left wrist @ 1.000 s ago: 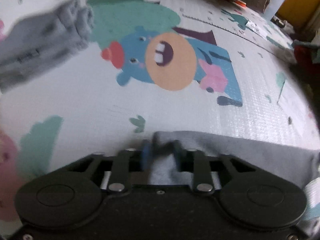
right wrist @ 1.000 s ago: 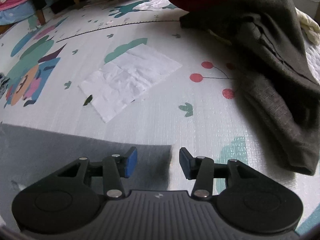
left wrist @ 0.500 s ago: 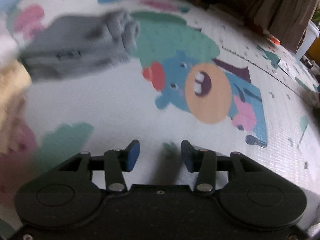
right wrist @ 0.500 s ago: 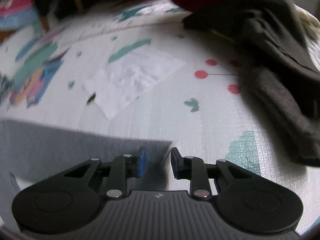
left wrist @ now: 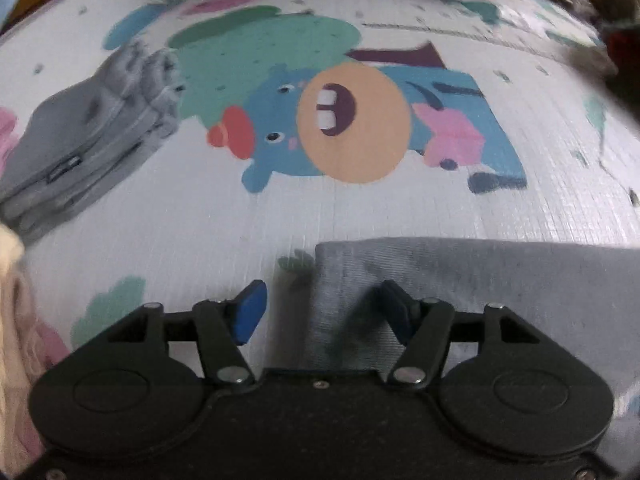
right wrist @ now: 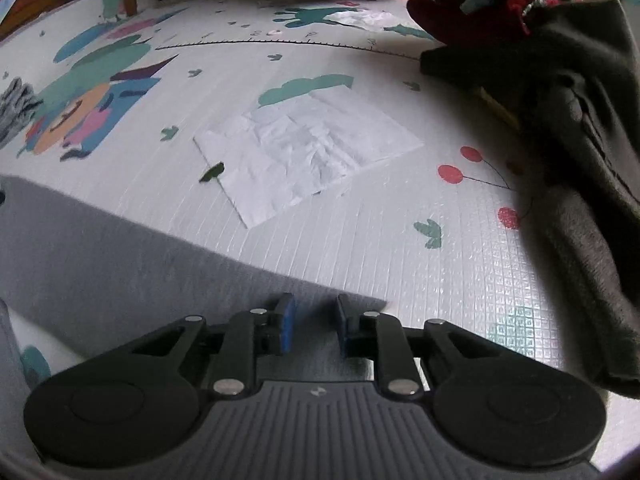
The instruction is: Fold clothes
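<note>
Grey cloth (left wrist: 500,280) spread flat on the play mat (left wrist: 168,216), nearest edge of the scene in both views. Used as landmark from here on.

Left gripper (left wrist: 322,306) tilted down over the cloth's left corner, jaws opening and already fairly wide. Left pad (left wrist: 250,312) over bare mat just off the cloth's side edge, right pad (left wrist: 396,312) over the fabric; corner lying between them, neither pad pressing on it.

Right gripper (right wrist: 312,328) tilted down over the cloth's right corner (right wrist: 348,308), jaws closing and now narrow. Fabric between the blue pads (right wrist: 286,328), a small gap visible at each side; cannot tell whether a fold is actually pinched.

Beyond the cloth, straight ahead in the left view: cartoon hippo print (left wrist: 352,124) on the mat. Beyond and to the left of the cloth: folded grey garment with a zip (left wrist: 92,140). Hard left of the cloth: something cream and fluffy (left wrist: 12,280), cropped by the frame edge.

Beyond the cloth in the right view: crumpled white sheet (right wrist: 308,152) lying flat, well apart from the cloth. Right of the cloth: dark grey garment (right wrist: 580,168) in a heap, with red clothing (right wrist: 460,12) piled behind it.
</note>
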The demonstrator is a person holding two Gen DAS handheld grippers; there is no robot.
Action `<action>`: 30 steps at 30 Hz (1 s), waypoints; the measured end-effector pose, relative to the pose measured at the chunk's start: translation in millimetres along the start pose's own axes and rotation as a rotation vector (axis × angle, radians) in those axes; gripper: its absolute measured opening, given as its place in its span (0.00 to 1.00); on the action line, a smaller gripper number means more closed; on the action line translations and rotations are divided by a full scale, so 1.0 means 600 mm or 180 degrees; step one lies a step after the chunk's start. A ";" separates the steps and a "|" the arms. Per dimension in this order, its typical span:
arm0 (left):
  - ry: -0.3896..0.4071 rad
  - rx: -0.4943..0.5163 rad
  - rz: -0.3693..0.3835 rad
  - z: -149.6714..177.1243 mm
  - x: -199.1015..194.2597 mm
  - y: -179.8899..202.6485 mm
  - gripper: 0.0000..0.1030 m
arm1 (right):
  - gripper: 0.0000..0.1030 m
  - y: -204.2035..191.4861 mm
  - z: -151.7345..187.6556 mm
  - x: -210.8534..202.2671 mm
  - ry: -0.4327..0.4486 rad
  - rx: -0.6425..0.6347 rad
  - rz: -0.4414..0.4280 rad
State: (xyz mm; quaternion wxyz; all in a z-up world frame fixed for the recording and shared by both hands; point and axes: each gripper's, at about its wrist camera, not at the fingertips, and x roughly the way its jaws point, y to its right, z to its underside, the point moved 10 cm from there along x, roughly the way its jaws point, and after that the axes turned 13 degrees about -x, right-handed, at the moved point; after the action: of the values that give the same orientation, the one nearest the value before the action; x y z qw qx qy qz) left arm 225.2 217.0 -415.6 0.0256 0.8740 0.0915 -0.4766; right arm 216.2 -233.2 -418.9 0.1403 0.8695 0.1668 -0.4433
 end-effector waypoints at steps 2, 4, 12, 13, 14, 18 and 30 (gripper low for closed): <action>0.0050 0.0335 0.0022 -0.025 -0.020 0.002 0.58 | 0.22 -0.002 -0.009 -0.020 0.0126 -0.0052 -0.0030; 0.0029 0.0560 0.0137 -0.048 -0.036 0.010 0.58 | 0.24 -0.018 -0.014 -0.043 0.0197 -0.0217 -0.0087; -0.0169 0.2978 0.0538 0.041 -0.137 0.146 0.53 | 0.23 -0.252 0.058 -0.141 0.0041 -0.1639 -0.0931; -0.0134 0.2961 0.0642 0.053 -0.152 0.158 0.53 | 0.23 -0.287 0.075 -0.148 0.0015 -0.1821 -0.0989; -0.0098 0.2880 0.0735 0.063 -0.165 0.167 0.53 | 0.23 -0.315 0.094 -0.153 -0.0019 -0.1953 -0.0979; -0.0003 0.2511 0.0882 0.094 -0.158 0.200 0.53 | 0.23 -0.351 0.157 -0.153 -0.0210 -0.1455 -0.0749; 0.0079 0.2629 0.1186 0.111 -0.095 0.377 0.53 | 0.34 -0.317 0.193 -0.144 -0.0208 -0.0832 -0.0523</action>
State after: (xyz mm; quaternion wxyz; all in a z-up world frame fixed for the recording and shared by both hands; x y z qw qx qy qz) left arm 181.6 -21.7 -413.5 -0.2410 0.8182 -0.2649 -0.4499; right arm 5.9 -120.6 -432.3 0.2209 0.8123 0.2890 -0.4559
